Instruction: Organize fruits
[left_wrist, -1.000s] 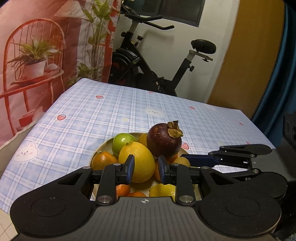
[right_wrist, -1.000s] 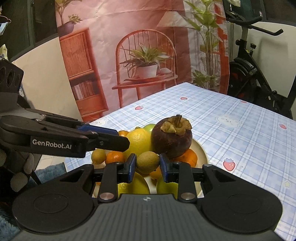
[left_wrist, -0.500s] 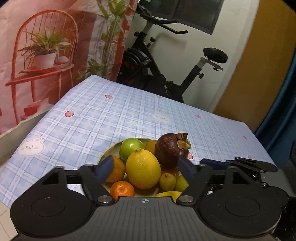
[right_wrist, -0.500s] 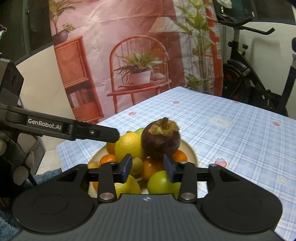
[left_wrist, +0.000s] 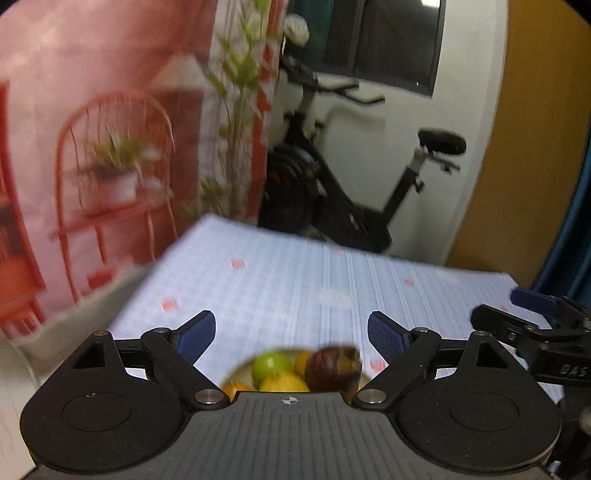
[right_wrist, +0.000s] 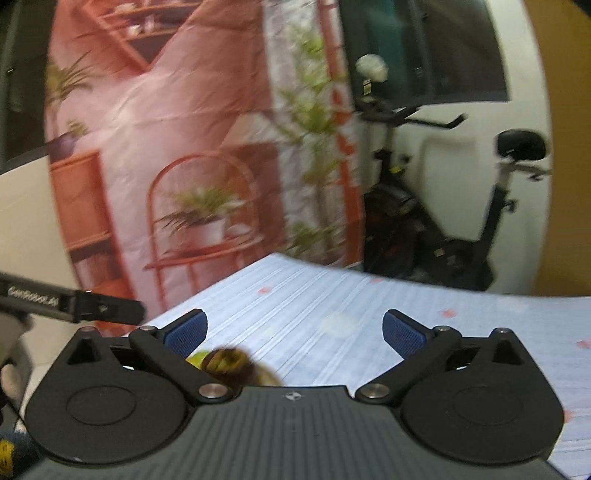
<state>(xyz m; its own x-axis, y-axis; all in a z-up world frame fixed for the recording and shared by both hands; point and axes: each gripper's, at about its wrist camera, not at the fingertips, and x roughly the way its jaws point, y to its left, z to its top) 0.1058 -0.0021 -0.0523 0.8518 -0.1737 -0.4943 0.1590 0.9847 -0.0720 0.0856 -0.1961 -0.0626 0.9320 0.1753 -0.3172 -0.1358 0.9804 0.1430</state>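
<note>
Since 1 second ago both grippers have lifted and tipped up from the fruit pile, and their jaws have just been opening: the left gripper (left_wrist: 291, 332) and right gripper (right_wrist: 293, 332) now stand wide apart with nothing between the pads. Nearest, at the lower edge of the left wrist view, the plate (left_wrist: 242, 367) of fruit sits on the checked tablecloth (left_wrist: 295, 280), with the dark mangosteen (left_wrist: 332, 367) on top beside a green fruit (left_wrist: 269, 363) and a lemon (left_wrist: 284, 384). The mangosteen looks firm, rounded and fairly light (its smooth shell may slip), so I would grip it across its widest part, below the dry cap. Most of the pile is hidden behind each gripper body, and motion blur smears what shows. Beyond stand a printed backdrop (left_wrist: 110, 147) and an exercise bike (left_wrist: 351, 192).
</note>
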